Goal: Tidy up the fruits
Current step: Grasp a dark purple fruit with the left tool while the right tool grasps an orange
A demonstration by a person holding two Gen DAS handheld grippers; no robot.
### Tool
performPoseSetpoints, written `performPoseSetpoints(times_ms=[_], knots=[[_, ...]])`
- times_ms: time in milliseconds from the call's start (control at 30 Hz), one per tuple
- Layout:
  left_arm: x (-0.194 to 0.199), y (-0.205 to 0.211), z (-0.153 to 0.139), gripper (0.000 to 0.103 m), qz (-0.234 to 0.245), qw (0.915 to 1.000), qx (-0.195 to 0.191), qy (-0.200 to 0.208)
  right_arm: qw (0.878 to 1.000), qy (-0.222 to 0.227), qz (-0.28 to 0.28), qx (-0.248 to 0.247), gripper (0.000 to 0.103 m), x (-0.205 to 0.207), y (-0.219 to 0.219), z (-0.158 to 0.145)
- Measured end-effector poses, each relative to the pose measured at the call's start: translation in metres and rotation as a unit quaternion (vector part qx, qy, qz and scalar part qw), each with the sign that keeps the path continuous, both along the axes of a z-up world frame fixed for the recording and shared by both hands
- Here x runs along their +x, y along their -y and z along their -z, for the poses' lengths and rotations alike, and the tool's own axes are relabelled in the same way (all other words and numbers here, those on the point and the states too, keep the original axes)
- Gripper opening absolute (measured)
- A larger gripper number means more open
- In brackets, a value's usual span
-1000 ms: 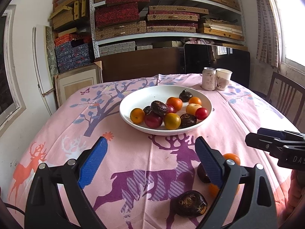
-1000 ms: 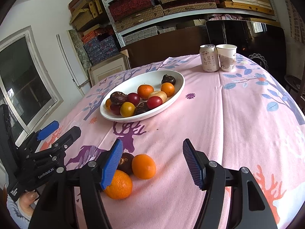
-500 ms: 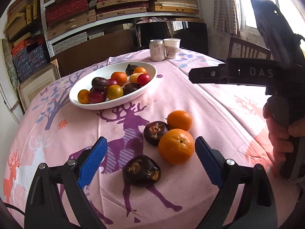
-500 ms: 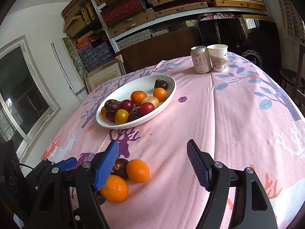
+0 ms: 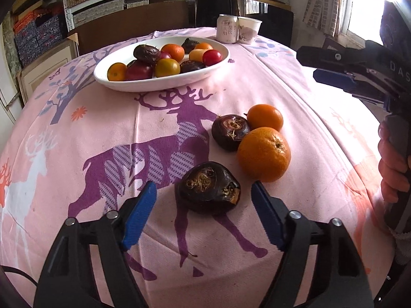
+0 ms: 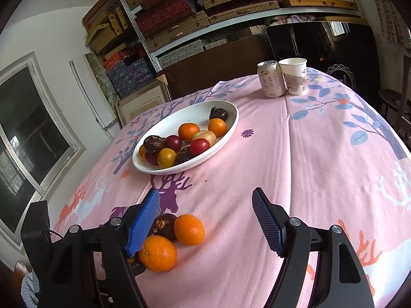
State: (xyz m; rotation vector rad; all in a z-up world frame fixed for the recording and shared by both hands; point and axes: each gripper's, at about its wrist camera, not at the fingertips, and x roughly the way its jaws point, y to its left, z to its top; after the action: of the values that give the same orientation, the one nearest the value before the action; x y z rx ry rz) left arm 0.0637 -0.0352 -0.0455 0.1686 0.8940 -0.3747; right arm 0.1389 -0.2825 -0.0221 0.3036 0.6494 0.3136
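Observation:
A white oval bowl (image 5: 164, 84) at the table's far side holds several oranges, red fruits and dark brown fruits. Nearer, on the pink cloth, lie a dark brown fruit (image 5: 208, 187), a second dark fruit (image 5: 230, 132), a large orange (image 5: 264, 154) and a small orange (image 5: 265, 116). My left gripper (image 5: 204, 187) points down at the near dark fruit. Its jaws are closing, with the fruit between the fingertips and the pads clear of it. My right gripper (image 6: 205, 192) stands open over bare cloth, just right of the large orange (image 6: 158, 254) and small orange (image 6: 189, 229).
A drink can (image 6: 271, 82) and a paper cup (image 6: 294, 77) stand at the table's far edge. Behind the table are shelves of boxes; a chair sits at the right. A person's hand (image 5: 393, 169) holds the right gripper's handle.
The left gripper swung right, tilted down and sank toward the loose fruits, and its jaws narrowed around the near dark fruit. The right gripper opened slightly and stayed almost in place.

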Motion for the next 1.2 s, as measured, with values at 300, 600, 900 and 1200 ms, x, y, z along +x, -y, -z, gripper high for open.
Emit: performPoseSetpoints(times_ms=[300, 600, 900, 1200], knots=[[0.004, -0.005, 0.0, 0.047, -0.002, 0.9999, -0.017, -0.003, 1.0, -0.006, -0.002, -0.005, 0.076, 0.002, -0.003, 0.003], [0.013, -0.036, -0.01, 0.047, -0.082, 0.9957, -0.036, 0.021, 0.999, -0.043, -0.029, 0.011, 0.076, 0.011, -0.007, 0.015], [0.01, -0.03, -0.01, 0.047, -0.072, 0.9968, -0.025, 0.027, 0.99, -0.106, -0.084, 0.052, 0.054, 0.021, -0.018, 0.036], [0.01, -0.022, -0.006, 0.047, -0.061, 0.9978, -0.01, 0.022, 0.986, -0.133, -0.086, 0.05, 0.045, 0.028, -0.026, 0.051]])
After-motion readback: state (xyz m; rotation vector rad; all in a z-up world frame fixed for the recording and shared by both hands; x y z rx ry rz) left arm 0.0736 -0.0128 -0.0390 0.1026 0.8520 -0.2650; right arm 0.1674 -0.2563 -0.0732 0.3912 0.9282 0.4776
